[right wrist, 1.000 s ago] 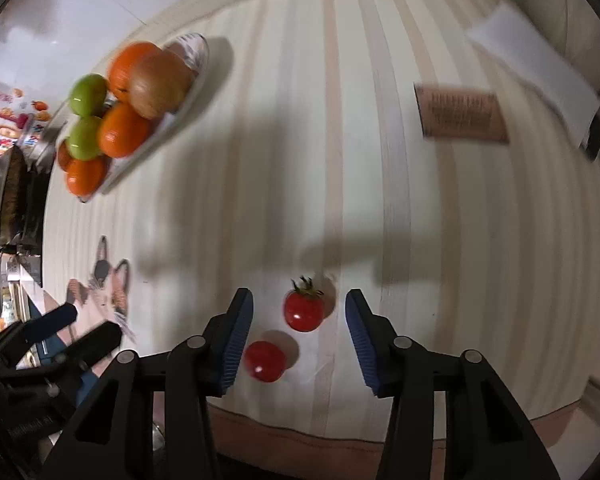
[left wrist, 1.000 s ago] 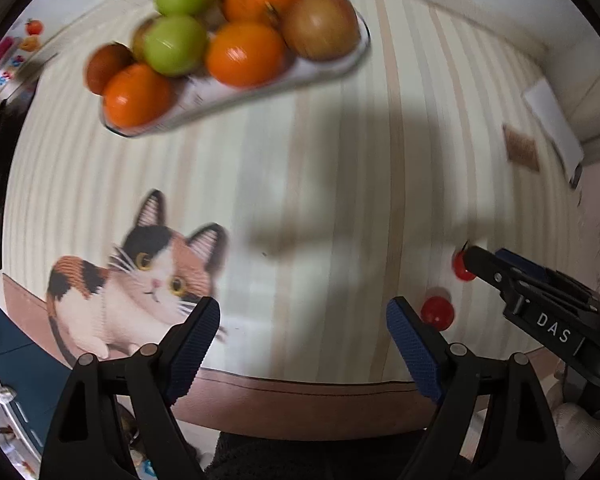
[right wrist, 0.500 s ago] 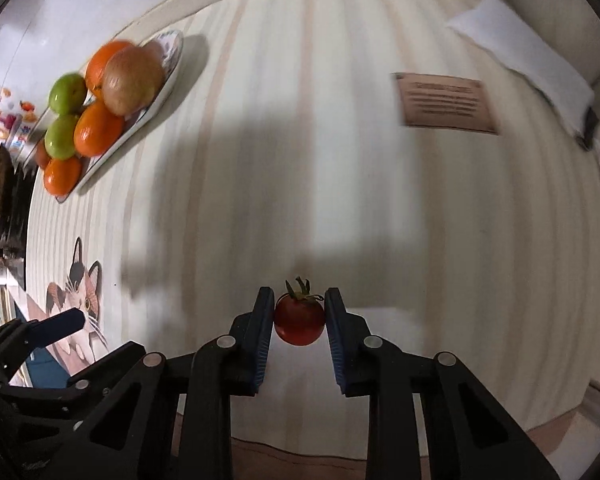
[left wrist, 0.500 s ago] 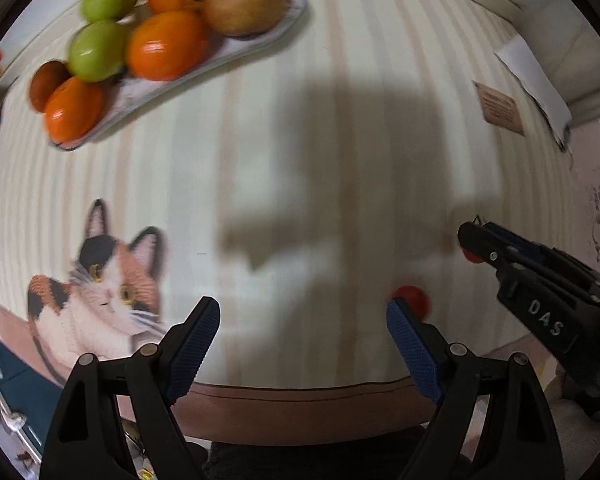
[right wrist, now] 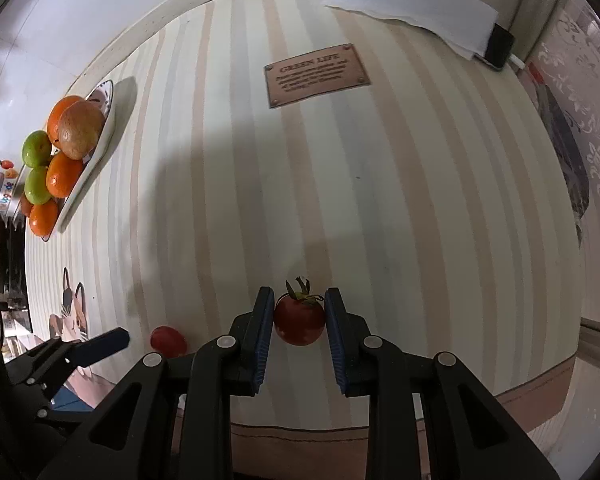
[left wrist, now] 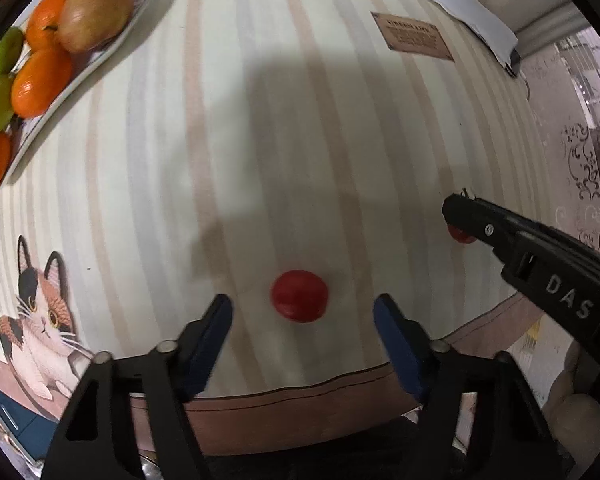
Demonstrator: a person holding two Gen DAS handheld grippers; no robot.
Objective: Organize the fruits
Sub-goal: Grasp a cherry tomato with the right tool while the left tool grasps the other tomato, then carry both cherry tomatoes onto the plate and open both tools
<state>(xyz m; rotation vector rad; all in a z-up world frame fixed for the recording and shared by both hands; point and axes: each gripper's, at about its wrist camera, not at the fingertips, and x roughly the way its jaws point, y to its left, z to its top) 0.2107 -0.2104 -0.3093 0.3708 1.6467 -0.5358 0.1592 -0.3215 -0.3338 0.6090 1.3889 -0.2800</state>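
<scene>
Clamping the stemmed tomato (right wrist: 299, 320) between its pads, the right gripper (right wrist: 300, 322) is held over the striped tablecloth (right wrist: 340, 200). A smooth tomato (left wrist: 299, 296) is flanked, untouched, by the closing left gripper (left wrist: 302, 312).

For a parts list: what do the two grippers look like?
Both are matte black plastic linkages with silver rivets and ribbed blue pads. The left gripper and right gripper match; white "DAS" lettering marks the right one's side. No cables or sleeves show.
</scene>
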